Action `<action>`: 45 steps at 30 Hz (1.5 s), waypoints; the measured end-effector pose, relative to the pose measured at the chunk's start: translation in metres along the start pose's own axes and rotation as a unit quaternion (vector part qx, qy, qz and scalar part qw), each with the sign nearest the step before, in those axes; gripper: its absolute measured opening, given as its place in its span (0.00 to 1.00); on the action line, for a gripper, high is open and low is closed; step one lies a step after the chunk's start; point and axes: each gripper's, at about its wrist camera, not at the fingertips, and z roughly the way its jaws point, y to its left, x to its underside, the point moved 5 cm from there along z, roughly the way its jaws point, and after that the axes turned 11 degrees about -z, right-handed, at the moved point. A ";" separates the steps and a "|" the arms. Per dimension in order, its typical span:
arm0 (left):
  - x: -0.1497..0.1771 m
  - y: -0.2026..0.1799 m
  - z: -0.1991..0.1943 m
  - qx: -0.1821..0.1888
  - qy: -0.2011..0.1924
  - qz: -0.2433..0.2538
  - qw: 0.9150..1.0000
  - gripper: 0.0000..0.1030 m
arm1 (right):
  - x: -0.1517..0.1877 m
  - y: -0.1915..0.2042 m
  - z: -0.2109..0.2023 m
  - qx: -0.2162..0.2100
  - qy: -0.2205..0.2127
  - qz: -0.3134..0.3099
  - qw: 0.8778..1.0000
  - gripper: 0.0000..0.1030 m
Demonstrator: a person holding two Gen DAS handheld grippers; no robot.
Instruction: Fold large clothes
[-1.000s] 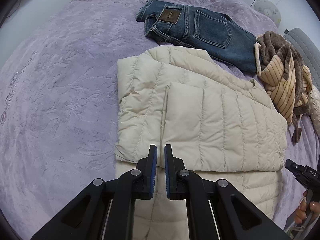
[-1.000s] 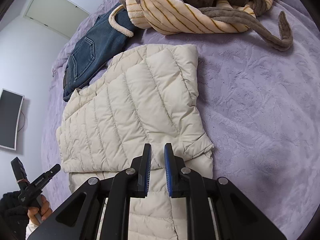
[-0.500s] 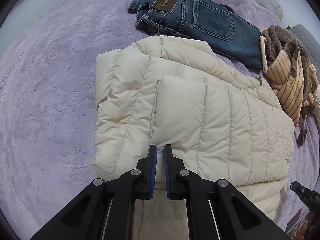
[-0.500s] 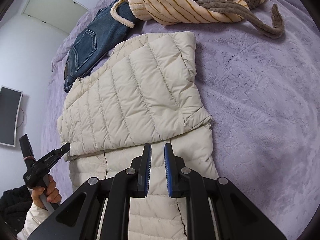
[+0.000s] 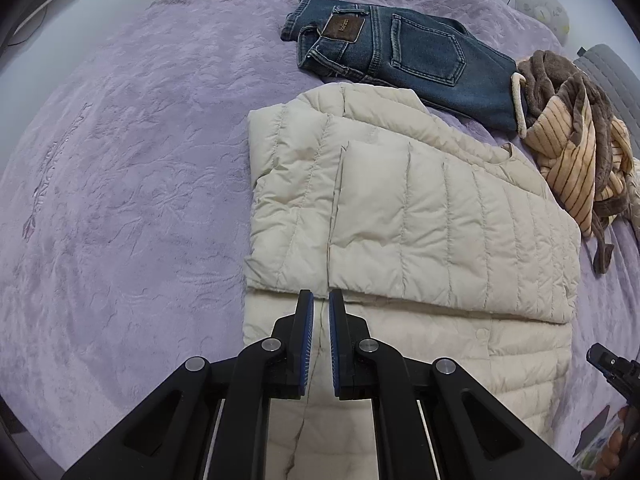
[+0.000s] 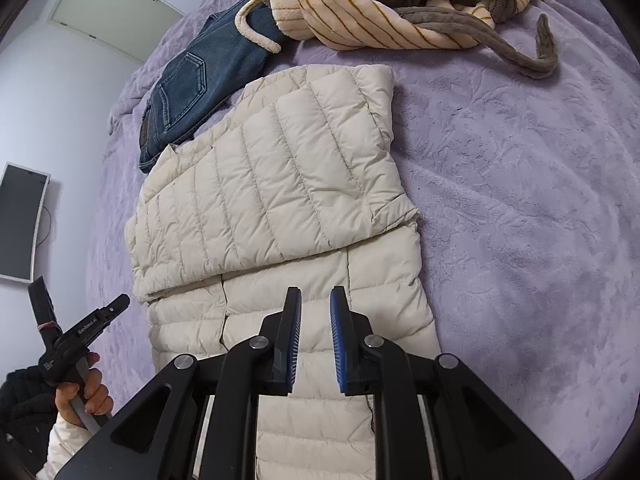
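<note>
A cream quilted puffer jacket [image 5: 420, 208] lies flat on the purple bedspread [image 5: 120, 160], its sleeves folded across the chest. My left gripper [image 5: 321, 300] hovers above the jacket's lower left part, just below the folded sleeve edge; it is shut with nothing in it. In the right wrist view the jacket [image 6: 272, 184] fills the middle. My right gripper [image 6: 316, 294] hangs over the lower right panel. Its jaws are opening and nothing is between them. The left gripper [image 6: 80, 336] also shows at the lower left there, held in a person's hand.
Folded blue jeans [image 5: 404, 52] lie beyond the jacket's collar. A brown and cream striped fleece robe [image 6: 400, 0] is heaped at the far right, its belt trailing over the bedspread. A dark monitor [image 6: 20, 220] hangs on the wall at left.
Both grippers have drawn back from the folded sleeves toward the jacket's hem. The right jaws have spread wider. The left jaws stay shut.
</note>
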 end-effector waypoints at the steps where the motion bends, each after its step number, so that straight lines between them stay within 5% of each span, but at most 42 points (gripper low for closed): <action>1: 0.004 0.002 -0.002 -0.001 0.003 -0.001 1.000 0.23 | 0.002 0.001 -0.002 0.001 0.000 -0.002 1.000 0.35; 2: 0.009 0.003 -0.003 -0.003 0.009 -0.004 1.000 0.46 | 0.004 0.003 -0.004 0.002 0.000 -0.003 1.000 0.43; 3: 0.014 0.005 -0.006 -0.010 0.010 -0.010 1.000 0.99 | 0.006 0.004 -0.006 0.002 -0.001 -0.006 1.000 0.43; 12: 0.052 0.010 -0.040 -0.024 0.005 -0.008 1.000 0.99 | 0.022 0.017 -0.027 -0.004 -0.002 -0.028 1.000 0.49; 16: 0.067 0.009 -0.056 -0.041 -0.004 0.008 0.999 0.99 | 0.029 0.023 -0.039 -0.005 -0.016 -0.041 0.999 0.83; 27: 0.096 0.019 -0.088 -0.074 -0.024 0.006 0.997 0.99 | 0.054 0.028 -0.045 -0.016 0.001 -0.055 0.998 0.83; 38: 0.116 0.039 -0.099 -0.047 -0.029 0.003 0.998 0.99 | 0.079 0.040 -0.069 -0.014 -0.024 -0.042 0.999 0.83; 45: 0.142 0.068 -0.082 -0.045 -0.001 0.013 0.999 0.99 | 0.120 0.036 -0.061 -0.038 -0.001 0.038 0.999 0.83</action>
